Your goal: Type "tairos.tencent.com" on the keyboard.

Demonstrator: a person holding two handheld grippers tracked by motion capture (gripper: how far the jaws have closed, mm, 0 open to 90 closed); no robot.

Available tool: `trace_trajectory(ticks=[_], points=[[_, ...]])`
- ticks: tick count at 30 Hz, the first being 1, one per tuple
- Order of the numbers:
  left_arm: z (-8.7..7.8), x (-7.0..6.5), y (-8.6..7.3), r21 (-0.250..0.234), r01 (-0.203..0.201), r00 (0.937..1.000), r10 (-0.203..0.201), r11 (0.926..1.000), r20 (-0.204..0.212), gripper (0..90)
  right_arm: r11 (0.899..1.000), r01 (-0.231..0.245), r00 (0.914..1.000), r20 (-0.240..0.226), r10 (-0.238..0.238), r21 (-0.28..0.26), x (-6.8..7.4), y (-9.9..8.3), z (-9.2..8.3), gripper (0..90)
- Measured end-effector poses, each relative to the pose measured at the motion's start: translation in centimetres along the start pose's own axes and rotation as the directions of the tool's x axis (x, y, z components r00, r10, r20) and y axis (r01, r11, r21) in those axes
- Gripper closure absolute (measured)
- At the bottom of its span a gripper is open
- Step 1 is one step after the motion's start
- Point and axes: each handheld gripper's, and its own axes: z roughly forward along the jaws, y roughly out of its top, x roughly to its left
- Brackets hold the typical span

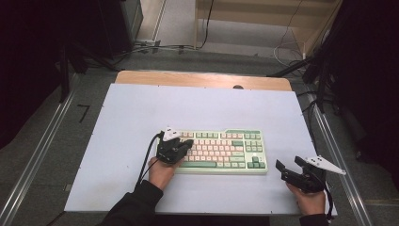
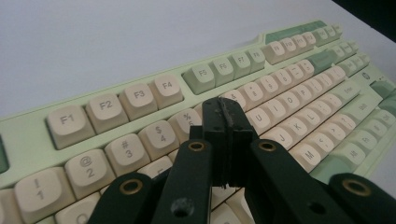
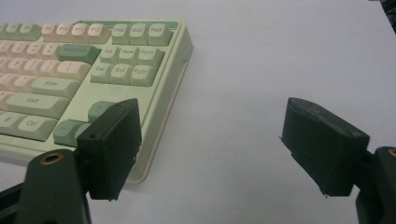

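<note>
A pale green keyboard [image 1: 230, 151] with cream and green keys lies flat on the white mat [image 1: 141, 113], a little right of centre. My left gripper [image 1: 181, 144] hovers over its left end, held by a hand in a dark sleeve. In the left gripper view the two black jaws are pressed together with nothing between them, and the left gripper [image 2: 227, 114] points at the number row of the keyboard [image 2: 140, 98]. My right gripper [image 1: 290, 163] stands open on the mat to the right of the keyboard. In the right gripper view the right gripper [image 3: 210, 140] has bare mat between its pads, with the keyboard's right end [image 3: 116, 60] at the left.
The mat covers a wooden table whose far edge [image 1: 202, 77] shows bare wood. Metal rails [image 1: 37, 160] run along both sides on the floor. Cables and dark stands lie beyond the table's far corners.
</note>
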Motion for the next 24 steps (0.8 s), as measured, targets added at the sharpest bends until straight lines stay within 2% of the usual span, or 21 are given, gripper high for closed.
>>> trace_trajectory(ticks=[8, 24], points=[[1.3, -0.7, 0.2, 0.042, -0.022, 0.9996, 0.023, 0.9989, -0.015, 90.0, 1.0, 0.003, 1.0, -0.002, -0.003, -0.003, 0.0, 0.0, 0.0, 18.3], [1.5, -0.6, 0.1, 0.065, -0.018, 0.9996, 0.019, 0.9977, -0.019, 90.0, 1.0, 0.005, 1.0, -0.006, -0.005, -0.004, 0.0, 0.1, 0.0, 18.3]])
